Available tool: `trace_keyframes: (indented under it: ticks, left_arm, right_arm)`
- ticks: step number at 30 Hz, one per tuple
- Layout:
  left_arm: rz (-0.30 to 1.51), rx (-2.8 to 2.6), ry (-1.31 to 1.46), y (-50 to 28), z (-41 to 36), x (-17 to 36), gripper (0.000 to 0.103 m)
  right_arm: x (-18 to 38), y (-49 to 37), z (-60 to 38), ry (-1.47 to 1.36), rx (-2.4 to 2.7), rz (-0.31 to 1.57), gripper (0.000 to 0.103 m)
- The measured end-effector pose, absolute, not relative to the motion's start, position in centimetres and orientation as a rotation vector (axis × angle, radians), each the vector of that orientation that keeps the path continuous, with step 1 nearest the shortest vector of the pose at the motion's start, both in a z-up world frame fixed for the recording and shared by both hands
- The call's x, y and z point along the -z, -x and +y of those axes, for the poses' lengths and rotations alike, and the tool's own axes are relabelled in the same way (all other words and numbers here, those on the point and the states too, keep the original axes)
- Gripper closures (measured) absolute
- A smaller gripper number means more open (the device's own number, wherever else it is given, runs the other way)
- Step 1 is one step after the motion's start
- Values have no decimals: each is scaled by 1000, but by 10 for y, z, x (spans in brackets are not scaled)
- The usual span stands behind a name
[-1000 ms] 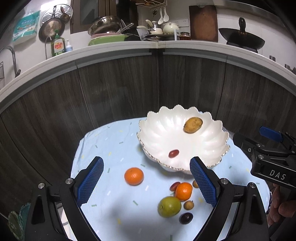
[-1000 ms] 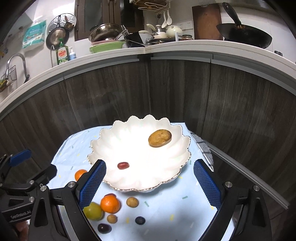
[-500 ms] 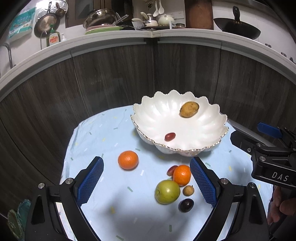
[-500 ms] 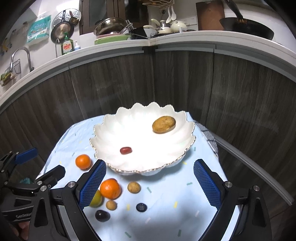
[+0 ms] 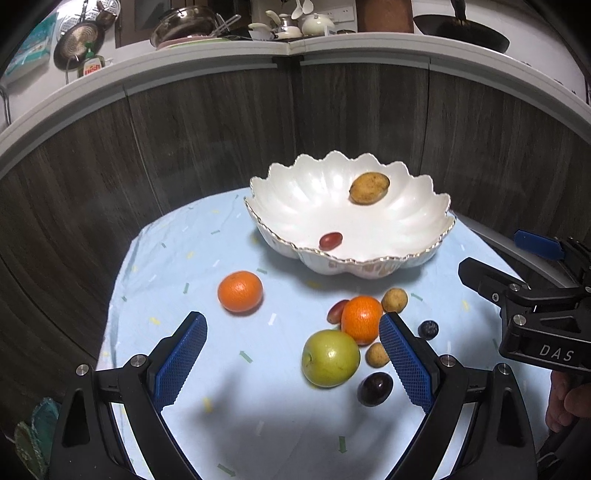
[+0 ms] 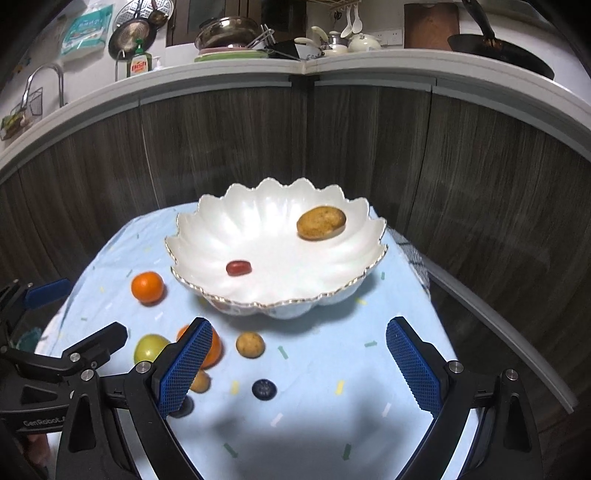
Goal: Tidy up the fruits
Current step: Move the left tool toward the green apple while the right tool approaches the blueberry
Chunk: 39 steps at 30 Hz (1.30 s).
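A white scalloped bowl [image 5: 295,192] [image 6: 207,236] holds a brown kiwi [image 5: 369,188] [image 6: 321,222] and a red grape [image 5: 330,240] [image 6: 238,267]. On the blue cloth lie a lone orange [image 5: 240,291] [image 6: 147,287], a second orange [image 5: 361,319], a green apple [image 5: 330,358] [image 6: 151,348], a dark plum [image 5: 375,388], a blueberry [image 5: 428,329] [image 6: 264,389] and small brown fruits [image 5: 394,300] [image 6: 250,345]. My left gripper [image 5: 291,354] is open and empty above the apple. My right gripper [image 6: 299,360] is open and empty in front of the bowl.
The round table with its blue cloth [image 5: 177,258] stands against dark wood cabinet fronts [image 5: 207,140]. The counter above carries pots, dishes and a wok [image 5: 461,33]. The right gripper's body [image 5: 535,317] shows at the right edge of the left wrist view.
Both grippers have pulled back and tilted down, so the loose fruits sit higher and fuller in view. The jaws stay open. No fruit has moved.
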State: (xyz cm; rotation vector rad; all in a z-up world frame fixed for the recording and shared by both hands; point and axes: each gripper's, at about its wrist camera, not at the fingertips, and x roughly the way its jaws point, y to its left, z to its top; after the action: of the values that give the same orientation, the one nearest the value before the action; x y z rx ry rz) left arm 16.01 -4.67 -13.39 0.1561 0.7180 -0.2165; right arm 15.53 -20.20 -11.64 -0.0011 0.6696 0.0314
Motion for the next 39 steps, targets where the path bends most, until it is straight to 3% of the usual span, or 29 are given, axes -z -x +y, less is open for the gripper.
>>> trace_keyframes:
  ticks: [13,20,29,33,39]
  left_arm:
    - [745,272,-177,-162,-49,163,8]
    - [757,291,-181,-165,-50,173,8]
    - [806,311,-151,-170,-49,188,17]
    - [814,319,-150,-172,-49,191,21]
    - [830,335,-147,-175,-51,197,23]
  right_arm:
    - [145,-159,-198,24,-56,714,9]
    - [155,-162,-195,27,-74,746,19]
    - [164,-164,-192,38,-85,774,21]
    - [170,-166,-191,41,-92,798,30]
    - [175,-167,-191,32,-98,815,32]
